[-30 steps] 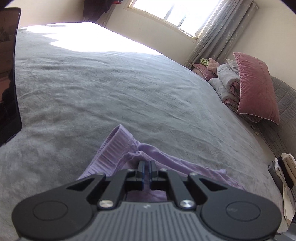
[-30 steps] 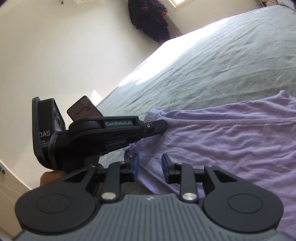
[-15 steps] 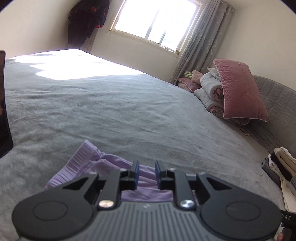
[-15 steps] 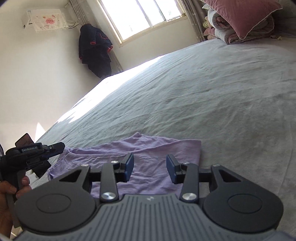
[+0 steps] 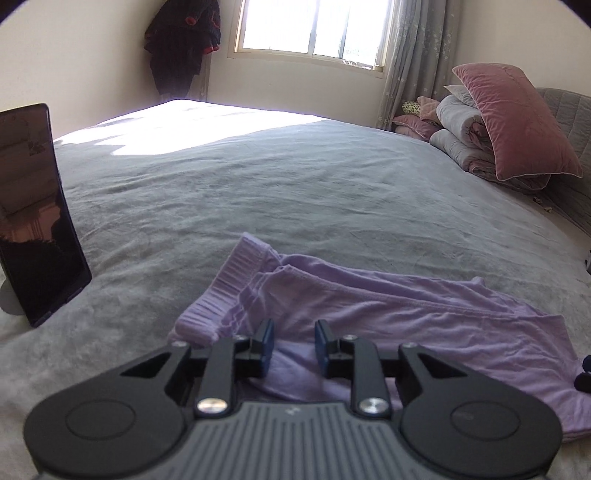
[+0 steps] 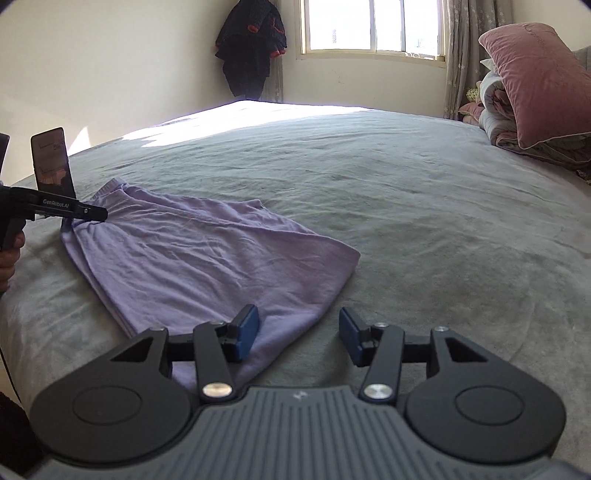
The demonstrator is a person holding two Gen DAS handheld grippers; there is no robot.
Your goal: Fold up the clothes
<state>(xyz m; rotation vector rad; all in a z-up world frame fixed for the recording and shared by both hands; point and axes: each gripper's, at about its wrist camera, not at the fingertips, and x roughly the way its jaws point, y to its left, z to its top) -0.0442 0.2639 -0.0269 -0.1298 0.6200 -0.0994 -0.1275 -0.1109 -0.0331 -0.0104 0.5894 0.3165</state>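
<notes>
- Sunlit bedroom: grey bed (image 5: 295, 192) fills nearly everything I see, with a window (image 5: 314, 26) behind it and a dark garment (image 6: 251, 48) hanging in the corner.
- Pink pillow (image 5: 517, 122) and rolled bedding (image 5: 461, 136) are stacked at the headboard end, well apart from where I work, so the middle of the bed is free for folding.
- Purple garment (image 6: 207, 266) lies flat on the bed in a folded layer, its ribbed band (image 5: 221, 288) toward my left; I judge one fold is laid and another is due.
- Phone (image 5: 33, 210) stands propped upright near the bed's edge, to the left of the cloth.
- My left hand-held gripper (image 5: 291, 343) hovers over the band end, jaws opening, nothing pinched between them.
- My right hand-held gripper (image 6: 299, 332) sits at the opposite edge, jaws opening, cloth beneath the left pad only and not gripped.
</notes>
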